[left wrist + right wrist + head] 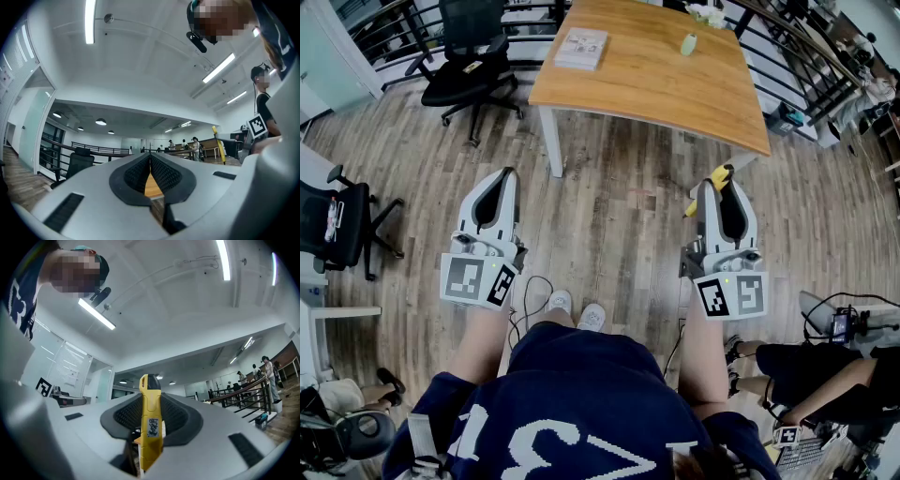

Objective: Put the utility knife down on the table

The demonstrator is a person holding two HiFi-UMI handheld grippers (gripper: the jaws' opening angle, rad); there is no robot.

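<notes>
A yellow utility knife point(723, 175) with a black tip sits upright between the pads of my right gripper point(712, 186), which is shut on it; in the right gripper view the utility knife point(151, 427) sticks up past the right gripper point(151, 399). My left gripper point(505, 174) is held level beside it on the left, shut and holding nothing; in the left gripper view the left gripper point(150, 158) has its pads meeting at the tips. The wooden table point(656, 80) stands ahead of both, beyond a strip of floor.
On the table lie a book point(581, 48) and a small pale green object point(688, 43). Black office chairs stand at the back left point(473, 56) and the left edge point(337, 220). A railing point(806, 56) runs at the right. A seated person point(806, 370) is at the lower right.
</notes>
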